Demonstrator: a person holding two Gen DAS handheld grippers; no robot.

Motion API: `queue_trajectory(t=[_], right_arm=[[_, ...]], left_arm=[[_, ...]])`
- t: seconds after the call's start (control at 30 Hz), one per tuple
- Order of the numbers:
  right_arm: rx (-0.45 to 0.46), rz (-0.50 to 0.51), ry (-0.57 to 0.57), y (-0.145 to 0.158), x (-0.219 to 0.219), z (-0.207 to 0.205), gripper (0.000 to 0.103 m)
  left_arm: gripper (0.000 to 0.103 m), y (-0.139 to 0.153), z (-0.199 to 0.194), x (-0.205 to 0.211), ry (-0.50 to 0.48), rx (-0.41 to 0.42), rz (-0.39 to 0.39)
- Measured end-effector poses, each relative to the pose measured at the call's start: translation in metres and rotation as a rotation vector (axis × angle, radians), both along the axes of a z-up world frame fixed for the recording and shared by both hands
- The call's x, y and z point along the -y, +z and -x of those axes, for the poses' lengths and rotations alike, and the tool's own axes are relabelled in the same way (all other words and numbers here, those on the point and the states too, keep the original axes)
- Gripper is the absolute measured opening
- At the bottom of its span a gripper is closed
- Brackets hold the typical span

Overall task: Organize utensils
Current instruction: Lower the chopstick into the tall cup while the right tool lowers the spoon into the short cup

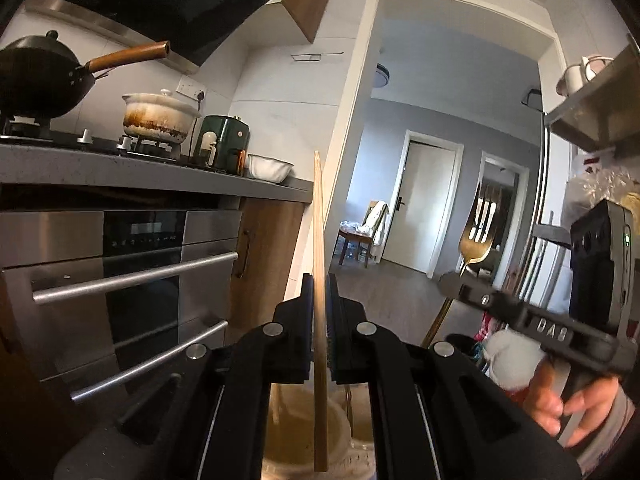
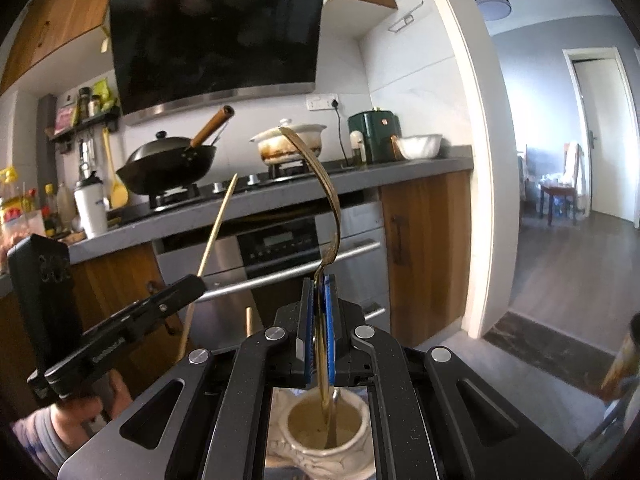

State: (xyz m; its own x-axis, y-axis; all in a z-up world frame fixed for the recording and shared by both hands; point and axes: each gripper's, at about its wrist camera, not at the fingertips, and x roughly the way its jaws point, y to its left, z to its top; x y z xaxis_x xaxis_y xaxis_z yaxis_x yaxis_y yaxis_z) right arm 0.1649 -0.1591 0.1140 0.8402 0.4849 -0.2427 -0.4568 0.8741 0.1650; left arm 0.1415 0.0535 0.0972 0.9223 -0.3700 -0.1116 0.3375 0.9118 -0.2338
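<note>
My left gripper (image 1: 319, 284) is shut on a wooden chopstick (image 1: 319, 216) that stands upright, its lower end over a cream ceramic holder (image 1: 304, 440) below the jaws. My right gripper (image 2: 319, 284) is shut on a gold fork (image 2: 320, 176), tines up, its handle end reaching into a cream holder cup (image 2: 324, 436). The fork (image 1: 476, 236) and right gripper (image 1: 452, 282) show at the right of the left wrist view. The chopstick (image 2: 218, 224) and left gripper (image 2: 196, 280) show at the left of the right wrist view.
A grey counter (image 2: 360, 176) carries a black wok (image 2: 168, 164), a white pot (image 2: 292, 140), a green appliance (image 2: 374, 136) and a white bowl (image 2: 420, 146). A steel oven (image 1: 120, 280) sits below. A metal shelf (image 1: 596, 116) is right. A doorway (image 2: 580, 160) opens right.
</note>
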Motion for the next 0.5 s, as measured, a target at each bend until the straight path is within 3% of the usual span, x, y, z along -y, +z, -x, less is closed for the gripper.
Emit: queue_trajectory(t=[0.2, 0.5], right_arm=[[-0.077, 0.008, -0.014, -0.028, -0.003, -0.017, 0.006], [-0.162, 0.002, -0.020, -0.056, -0.001, -0.031, 0.006]], left_arm=[[0.006, -0.026, -0.026, 0.001, 0.043, -0.034, -0.006], [0.006, -0.051, -0.024, -0.010, 0.058, -0.089, -0.014]])
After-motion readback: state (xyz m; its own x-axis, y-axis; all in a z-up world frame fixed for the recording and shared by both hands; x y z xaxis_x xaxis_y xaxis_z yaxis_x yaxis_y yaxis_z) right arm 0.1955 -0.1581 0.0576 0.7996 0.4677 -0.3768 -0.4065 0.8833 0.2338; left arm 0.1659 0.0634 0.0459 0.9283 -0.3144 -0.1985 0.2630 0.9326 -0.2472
